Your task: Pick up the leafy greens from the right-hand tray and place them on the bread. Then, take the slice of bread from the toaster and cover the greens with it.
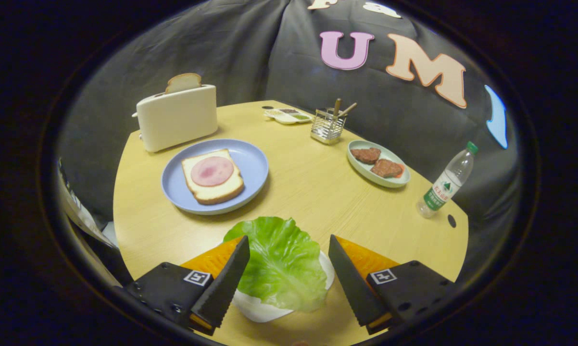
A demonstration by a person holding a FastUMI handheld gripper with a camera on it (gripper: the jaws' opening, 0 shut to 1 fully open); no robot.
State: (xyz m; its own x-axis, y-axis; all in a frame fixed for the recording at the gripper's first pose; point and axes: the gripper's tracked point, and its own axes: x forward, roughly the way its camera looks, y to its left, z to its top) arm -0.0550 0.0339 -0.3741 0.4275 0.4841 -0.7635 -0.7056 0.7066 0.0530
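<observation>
1. Gripper view: toaster [177, 117] far left on your table [308, 187], bread slice [183, 82] sticking up from it.
2. Blue plate [250, 163] holds bread [213, 177] topped with ham [212, 171].
3. Your gripper [289, 250] is released, fingers spread either side of the leafy greens [279, 262] on their white tray [260, 310].
4. Right: patties dish [378, 166], water bottle [445, 182].

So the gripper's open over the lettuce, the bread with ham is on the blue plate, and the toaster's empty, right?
Not quite: the toaster isn't empty. The gripper view shows a bread slice sticking out of its top. The rest holds: the gripper is open over the lettuce, and the bread with ham sits on the blue plate.
</observation>
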